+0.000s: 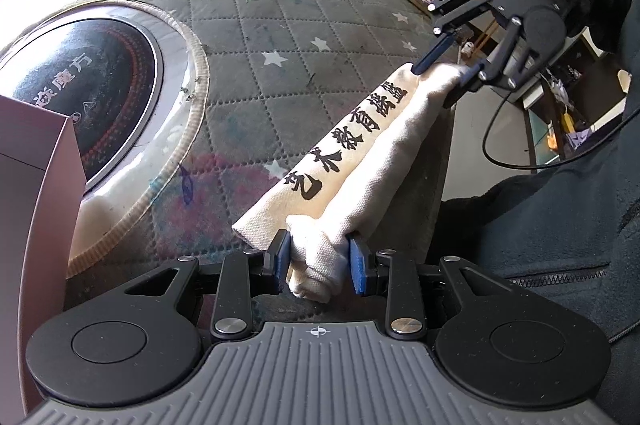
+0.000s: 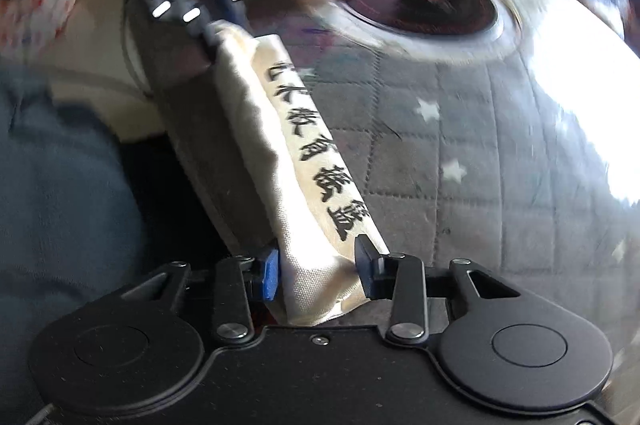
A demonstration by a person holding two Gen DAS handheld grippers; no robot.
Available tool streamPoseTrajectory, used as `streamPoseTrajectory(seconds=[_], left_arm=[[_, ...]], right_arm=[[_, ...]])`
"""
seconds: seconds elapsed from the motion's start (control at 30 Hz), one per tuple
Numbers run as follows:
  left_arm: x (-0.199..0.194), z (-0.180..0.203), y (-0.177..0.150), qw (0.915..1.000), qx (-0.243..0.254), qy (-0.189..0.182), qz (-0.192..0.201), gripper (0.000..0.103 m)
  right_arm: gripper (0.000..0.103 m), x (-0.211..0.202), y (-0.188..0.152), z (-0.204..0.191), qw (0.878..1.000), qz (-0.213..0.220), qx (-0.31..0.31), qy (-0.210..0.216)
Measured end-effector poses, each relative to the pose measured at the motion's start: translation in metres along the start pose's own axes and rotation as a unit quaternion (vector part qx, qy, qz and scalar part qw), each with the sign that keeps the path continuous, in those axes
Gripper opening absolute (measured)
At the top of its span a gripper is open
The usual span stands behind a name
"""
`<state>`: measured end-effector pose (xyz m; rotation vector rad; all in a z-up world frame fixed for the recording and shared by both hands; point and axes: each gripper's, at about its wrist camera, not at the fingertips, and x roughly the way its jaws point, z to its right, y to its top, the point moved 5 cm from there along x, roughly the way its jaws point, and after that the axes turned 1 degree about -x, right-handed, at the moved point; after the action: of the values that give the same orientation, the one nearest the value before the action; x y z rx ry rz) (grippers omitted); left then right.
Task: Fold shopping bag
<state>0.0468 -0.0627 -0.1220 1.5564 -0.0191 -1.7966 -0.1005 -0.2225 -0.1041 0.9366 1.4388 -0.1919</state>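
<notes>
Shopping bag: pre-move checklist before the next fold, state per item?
1. Left gripper clamped on near end of shopping bag: ok.
2. Right gripper pressing its end: cannot tell; the frame is blurred and a gap may show at one pad.
3. Bag rolled into one long strip, printed side out: ok.
4. Bag spanning both grippers without sagging: ok.
5. Quilted mat beside the bag free for laying down: ok.

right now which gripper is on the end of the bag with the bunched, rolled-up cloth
The left gripper. Its blue pads clamp the bunched, rolled end of the cream shopping bag; the right gripper holds the far end, beside the last printed character.
</notes>
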Motion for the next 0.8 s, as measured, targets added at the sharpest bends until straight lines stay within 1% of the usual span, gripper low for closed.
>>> streamPoseTrajectory(seconds=[0.1, 0.17, 0.27, 0.43, 0.5, 0.67, 0.8], left_arm=[[0.000, -0.004, 0.001, 0.9999, -0.011, -0.004, -0.002, 0.032], [0.001, -0.008, 0.003, 0.9996, -0.028, -0.008, -0.004, 0.032], [0.003, -0.016, 0.007, 0.9981, -0.059, -0.016, -0.010, 0.032], [0.008, -0.027, 0.012, 0.9941, -0.103, -0.023, -0.026, 0.032], [0.010, -0.029, 0.014, 0.9926, -0.115, -0.023, -0.033, 0.032], [0.013, -0.034, 0.018, 0.9872, -0.151, -0.016, -0.049, 0.032], [0.015, -0.034, 0.021, 0.9849, -0.163, -0.003, -0.059, 0.032]], right_arm=[[0.041, 0.003, 0.000, 0.019, 0.997, -0.003, 0.070, 0.040], [0.041, 0.004, 0.000, 0.026, 0.994, -0.007, 0.096, 0.057], [0.041, 0.008, -0.002, 0.041, 0.985, -0.013, 0.146, 0.086], [0.041, 0.013, -0.005, 0.059, 0.969, -0.016, 0.213, 0.120], [0.040, 0.015, -0.004, 0.061, 0.966, -0.018, 0.224, 0.124], [0.040, 0.016, -0.003, 0.063, 0.964, -0.023, 0.238, 0.117], [0.038, 0.016, -0.003, 0.065, 0.961, -0.026, 0.253, 0.109]])
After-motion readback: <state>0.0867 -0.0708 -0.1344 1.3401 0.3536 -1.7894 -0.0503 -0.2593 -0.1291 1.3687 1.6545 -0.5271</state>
